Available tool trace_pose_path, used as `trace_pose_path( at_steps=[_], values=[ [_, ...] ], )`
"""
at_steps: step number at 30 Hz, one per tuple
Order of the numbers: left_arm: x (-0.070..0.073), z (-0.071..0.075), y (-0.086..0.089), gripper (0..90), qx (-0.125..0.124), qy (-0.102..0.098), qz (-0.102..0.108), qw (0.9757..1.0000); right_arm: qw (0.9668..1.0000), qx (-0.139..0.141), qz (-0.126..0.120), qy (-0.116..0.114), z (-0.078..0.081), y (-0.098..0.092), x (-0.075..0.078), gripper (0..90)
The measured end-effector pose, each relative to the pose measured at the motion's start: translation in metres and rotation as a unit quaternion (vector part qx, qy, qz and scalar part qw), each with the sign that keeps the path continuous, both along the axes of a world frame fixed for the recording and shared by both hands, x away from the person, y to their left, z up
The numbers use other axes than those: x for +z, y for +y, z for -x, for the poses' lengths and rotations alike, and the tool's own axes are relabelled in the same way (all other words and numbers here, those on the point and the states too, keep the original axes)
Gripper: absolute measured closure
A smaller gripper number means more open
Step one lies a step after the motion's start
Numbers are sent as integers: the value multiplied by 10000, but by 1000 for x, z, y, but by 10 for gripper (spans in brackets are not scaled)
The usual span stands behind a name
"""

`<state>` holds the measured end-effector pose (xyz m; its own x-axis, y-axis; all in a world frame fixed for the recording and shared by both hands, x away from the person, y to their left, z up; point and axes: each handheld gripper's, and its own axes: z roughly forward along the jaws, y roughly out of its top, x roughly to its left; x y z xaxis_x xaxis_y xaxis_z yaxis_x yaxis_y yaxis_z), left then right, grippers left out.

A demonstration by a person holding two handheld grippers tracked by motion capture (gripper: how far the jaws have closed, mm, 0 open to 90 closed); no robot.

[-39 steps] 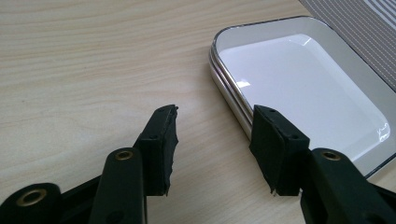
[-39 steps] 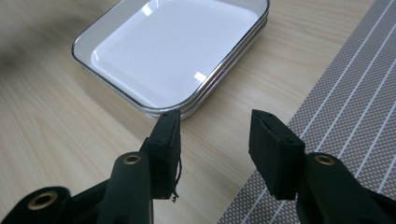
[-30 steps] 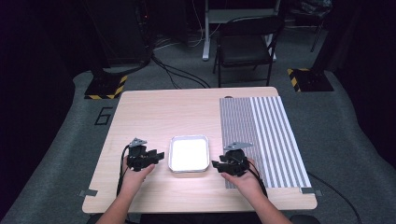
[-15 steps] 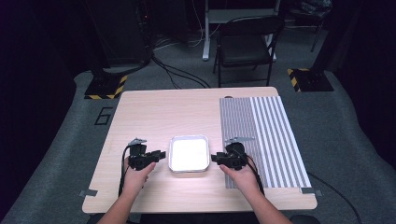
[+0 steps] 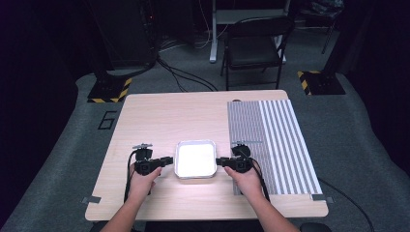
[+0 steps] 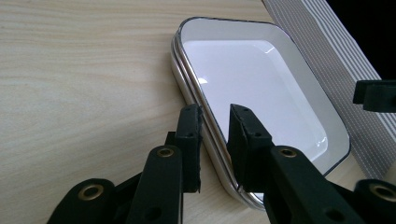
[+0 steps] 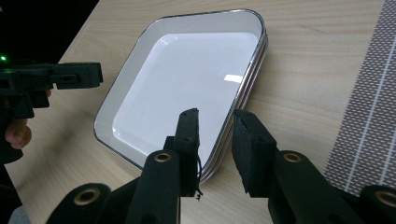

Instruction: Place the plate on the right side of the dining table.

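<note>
Black jaws of my left gripper [image 6: 215, 135] and right gripper [image 7: 217, 140] have just been closing and now straddle opposite rims of the stacked white trays [image 5: 195, 159], not yet visibly pinching, so that 2 matched grips can lift the stack level. It sits on the wooden table [image 5: 193, 111] near my edge, just left of the striped mat [image 5: 275, 140].

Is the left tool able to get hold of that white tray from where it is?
Probably yes. The left tool already straddles the near rim of the white tray, its jaws just closing around it, and nothing lies between; the table beside it is bare.
</note>
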<state>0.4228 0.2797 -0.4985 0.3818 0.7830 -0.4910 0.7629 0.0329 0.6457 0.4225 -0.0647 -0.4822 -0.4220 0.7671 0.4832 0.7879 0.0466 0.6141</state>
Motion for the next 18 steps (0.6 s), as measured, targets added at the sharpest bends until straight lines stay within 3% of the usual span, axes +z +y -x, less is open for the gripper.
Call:
trace_pose_path(
  at_steps=[9,18],
  values=[
    [-4,-4,-1,760,-40,155,192,9997,9995,-33,-210,249,-5,1,-5,743],
    [-7,-6,-3,764,-128,175,250,9995,9984,-58,-314,475,-8,5,-12,746]
  ],
)
